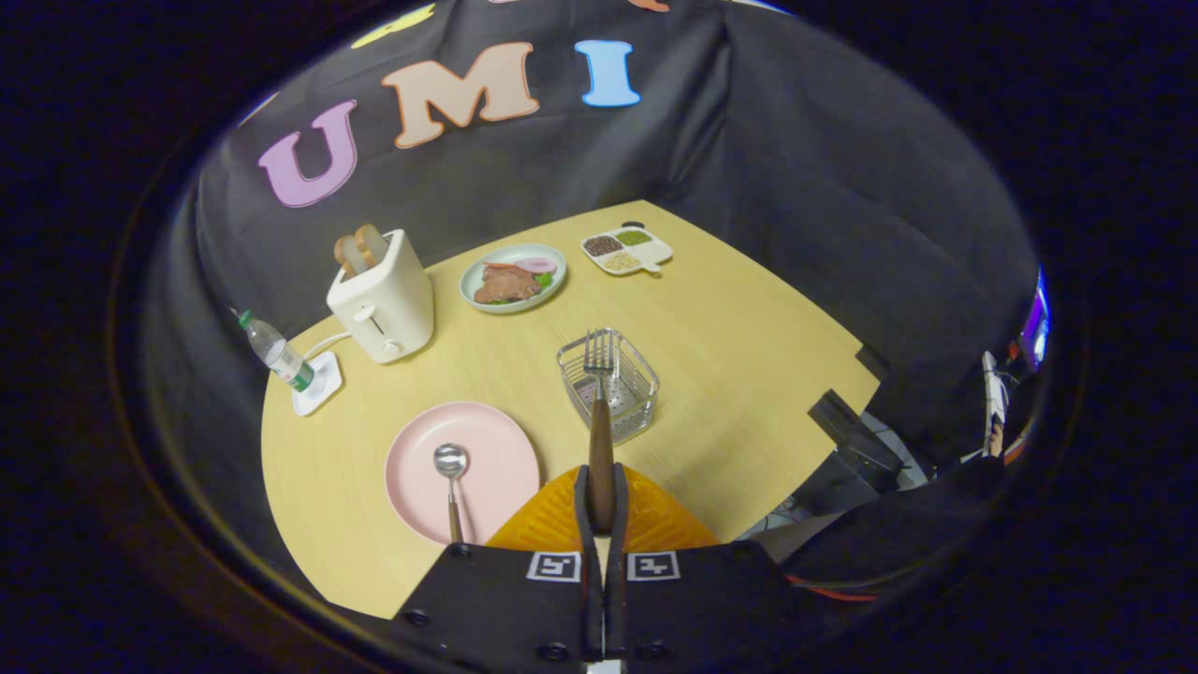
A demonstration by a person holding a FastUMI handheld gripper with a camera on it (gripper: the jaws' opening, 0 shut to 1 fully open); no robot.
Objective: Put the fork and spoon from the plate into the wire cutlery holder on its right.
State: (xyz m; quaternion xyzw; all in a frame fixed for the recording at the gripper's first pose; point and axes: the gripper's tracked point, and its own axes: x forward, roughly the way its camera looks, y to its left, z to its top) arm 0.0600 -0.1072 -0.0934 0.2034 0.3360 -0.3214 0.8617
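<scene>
The fork is clamped by its brown handle between the two fingers of the hand-held gripper, which are pressed together on it, and it points straight ahead with its tines over the wire cutlery holder; whether the tines touch the wire I cannot tell. The holder stands upright on the light wood table. Left of the holder and nearer the fingers lies the pink plate, and the spoon rests on it, bowl away from the fingers, handle toward them. Beyond the holder sits a pale green plate of food, with what looks like meat, greens and a pink slice, and to that plate's right a small white divided dish holds dark, green and pale grains in separate compartments. Left of the holder, past the pink plate, a cream toaster stands with two slices of bread sticking up from its slots. Further left again a clear water bottle with a green cap leans beside a white square block; its label is too small to read. No legible writing shows on any of these things.
</scene>
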